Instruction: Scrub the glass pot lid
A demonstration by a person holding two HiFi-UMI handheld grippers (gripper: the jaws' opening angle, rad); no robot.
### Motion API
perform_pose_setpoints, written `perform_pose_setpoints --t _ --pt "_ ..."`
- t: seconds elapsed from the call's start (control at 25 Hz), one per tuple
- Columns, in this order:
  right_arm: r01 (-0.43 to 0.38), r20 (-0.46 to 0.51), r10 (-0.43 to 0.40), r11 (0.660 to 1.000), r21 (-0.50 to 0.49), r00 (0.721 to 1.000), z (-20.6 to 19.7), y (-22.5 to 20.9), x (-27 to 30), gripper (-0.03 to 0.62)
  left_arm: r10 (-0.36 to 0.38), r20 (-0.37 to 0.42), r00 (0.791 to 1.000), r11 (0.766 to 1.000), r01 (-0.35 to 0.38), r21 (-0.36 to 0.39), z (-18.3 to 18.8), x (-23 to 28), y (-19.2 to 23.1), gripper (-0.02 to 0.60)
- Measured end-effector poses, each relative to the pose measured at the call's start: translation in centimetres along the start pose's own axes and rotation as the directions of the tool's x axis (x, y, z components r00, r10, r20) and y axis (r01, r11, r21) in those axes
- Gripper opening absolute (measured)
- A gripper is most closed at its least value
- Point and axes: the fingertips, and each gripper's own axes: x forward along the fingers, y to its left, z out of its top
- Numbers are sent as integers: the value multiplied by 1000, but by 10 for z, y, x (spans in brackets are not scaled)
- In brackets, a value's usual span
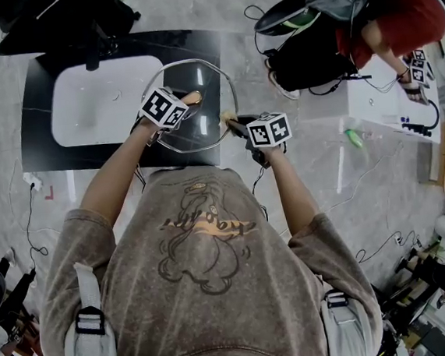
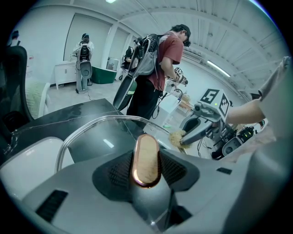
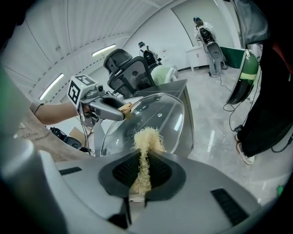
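Left gripper [image 1: 191, 99] clamped on oblong copper-rimmed wooden knob [image 2: 145, 160], its long axis along the jaws. Round clear glass pot lid [image 1: 203, 140] tilted, top toward person. Right gripper [image 1: 229, 121] pinching pale yellow fibrous scrubber [image 3: 146, 139] at lid rim.

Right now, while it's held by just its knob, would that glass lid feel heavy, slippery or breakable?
The glass lid is probably stiff and looks fairly heavy for its thinness. Held only at the knob, it may swing or twist when the scrubber pushes its face. Being glass, it would likely crack if dropped.
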Motion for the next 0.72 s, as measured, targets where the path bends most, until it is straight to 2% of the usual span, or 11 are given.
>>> perform_pose_setpoints --t 0.28,0.72 --pt "41 7 -42 998 47 999 17 -28 -4 40 -2 0 1000 1000 2 -3 -1 0 0 190" --pt "90 -23 -89 995 37 996 52 -56 4 40 -7 2 1000 1000 7 -4 -1 0 0 190"
